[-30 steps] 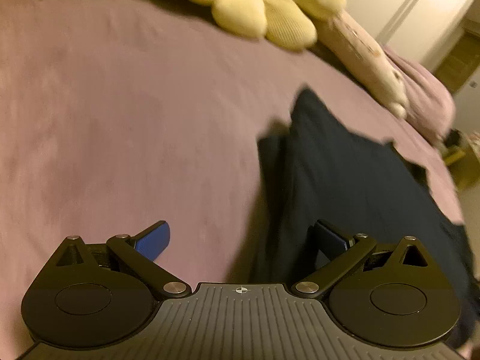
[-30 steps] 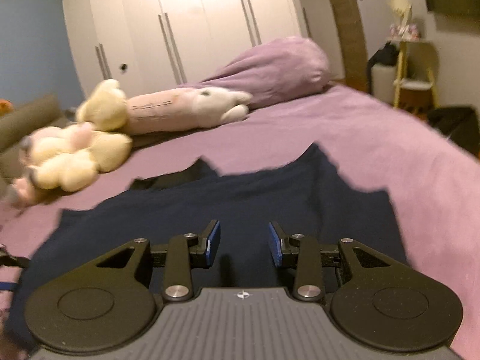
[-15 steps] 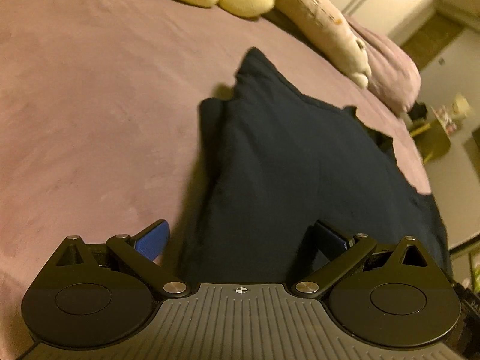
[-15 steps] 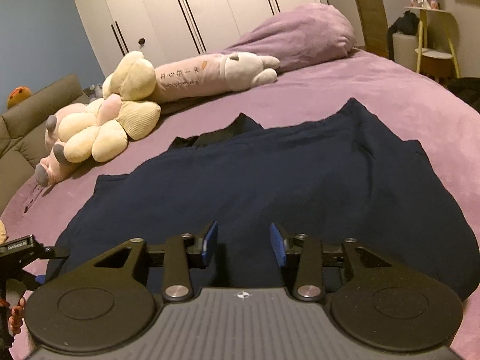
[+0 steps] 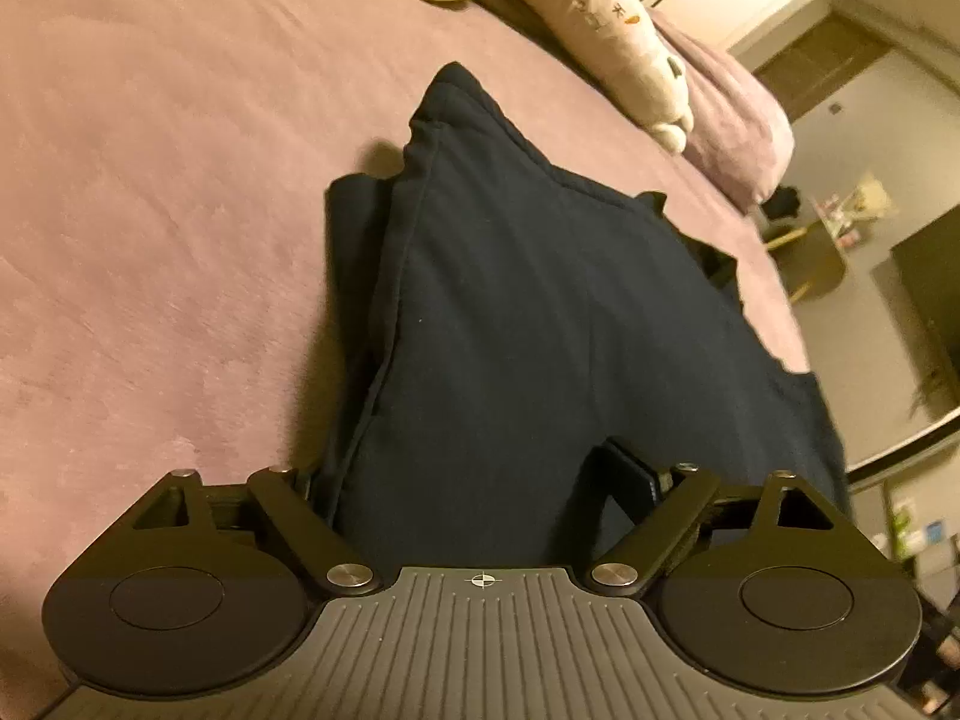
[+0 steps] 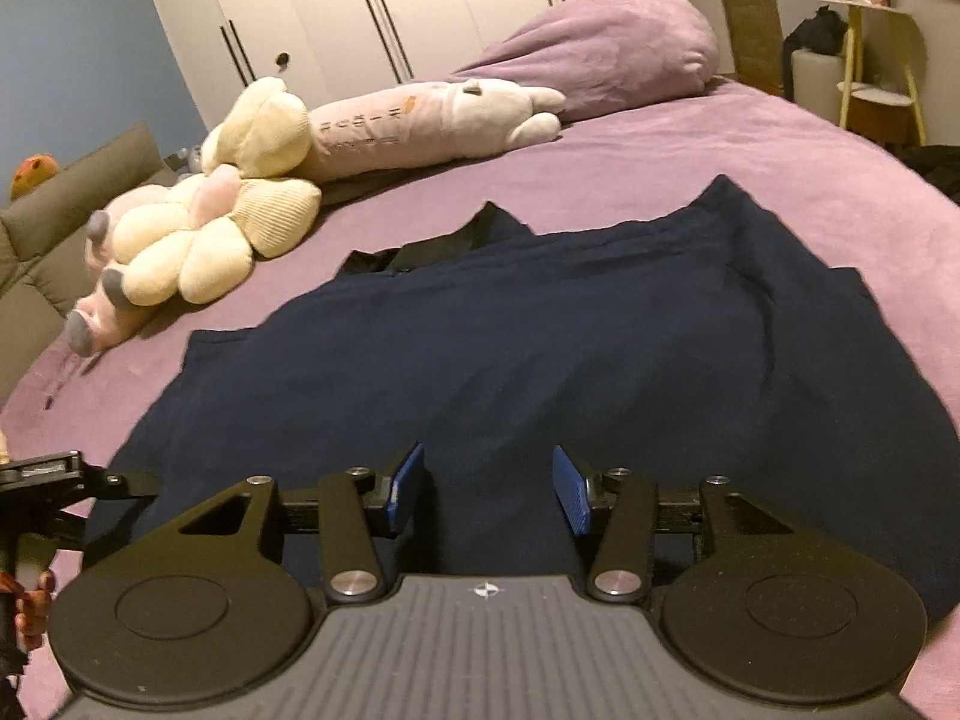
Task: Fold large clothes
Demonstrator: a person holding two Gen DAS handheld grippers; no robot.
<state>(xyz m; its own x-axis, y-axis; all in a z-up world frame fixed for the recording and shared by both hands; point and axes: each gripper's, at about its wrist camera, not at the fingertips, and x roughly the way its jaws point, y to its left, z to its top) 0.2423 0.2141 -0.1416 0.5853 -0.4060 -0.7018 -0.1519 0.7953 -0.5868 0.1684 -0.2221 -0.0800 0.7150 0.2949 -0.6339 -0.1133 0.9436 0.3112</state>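
The dark garment lies spread on the purple bed, straight ahead of both tools and running under their fingers. The left gripper stands wide and its jaws have just been closing a little, astride the garment's near left edge; one finger is hidden behind the cloth, and I cannot tell whether the pads press it yet. The right gripper is part open, its blue pads apart above the near hem with nothing between them.

The step in hand looks like taking the near edge at two points. To do it well, each tool should bite all the stacked layers at the seam, not just the top one, and both should lift together so the fold stays straight.

Count: one garment, two grippers, one pillow far ahead. Of plush toys there are one long one and a pale cluster beside it, ahead and to the left of the right gripper.
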